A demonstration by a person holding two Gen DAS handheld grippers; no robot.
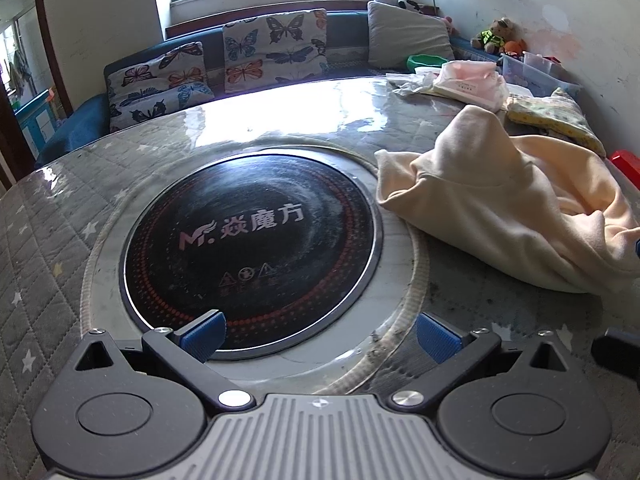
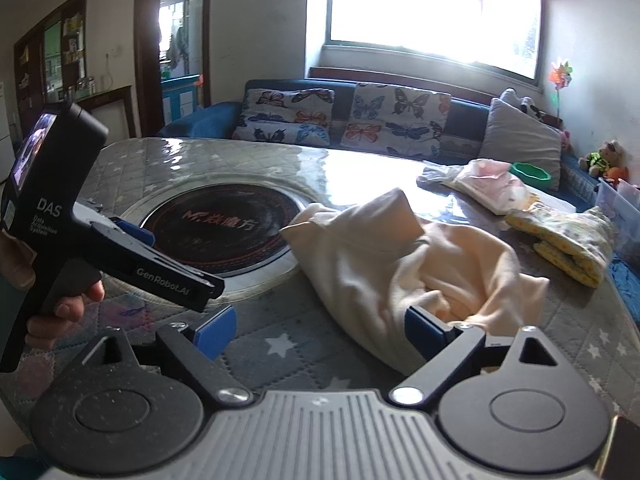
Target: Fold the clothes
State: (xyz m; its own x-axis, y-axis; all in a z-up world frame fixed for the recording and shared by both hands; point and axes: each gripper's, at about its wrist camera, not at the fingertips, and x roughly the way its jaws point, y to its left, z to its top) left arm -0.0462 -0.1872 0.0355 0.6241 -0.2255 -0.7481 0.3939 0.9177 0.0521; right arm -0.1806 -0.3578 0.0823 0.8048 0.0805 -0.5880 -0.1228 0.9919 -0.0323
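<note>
Cream garment (image 1: 516, 216) lying crumpled on the quilted table (image 1: 44, 248), just right of the round black cooktop (image 1: 250, 252) set into the tabletop, one peak of cloth standing up near its far edge.

From the left wrist view, left to right: butterfly cushions (image 1: 224, 60) on the blue sofa behind the table; cooktop straight ahead; left gripper (image 1: 320, 338) low over the cooktop's near rim, jaws spread wide with nothing between the blue pads (image 1: 206, 334); garment off to the right, apart from those pads; pink folded clothing (image 1: 472, 82) and a yellow patterned bundle (image 1: 556, 116) farther back on the right. Seen only here: a red object (image 1: 626, 162) at the table's right edge.

From the right wrist view, left to right: a hand (image 2: 66, 308) gripping the black handle of the left gripper (image 2: 136, 256), body marked DAS, with a small lit screen, shown only here; cooktop (image 2: 224, 228) beyond it; right gripper (image 2: 320, 334) with jaws wide, its right pad (image 2: 422, 328) against the garment's (image 2: 380, 264) near edge, left pad over bare quilted table (image 2: 280, 336); cloth not pinched. Farther right, pink clothing (image 2: 488, 186) and yellow bundle (image 2: 568, 238).
</note>
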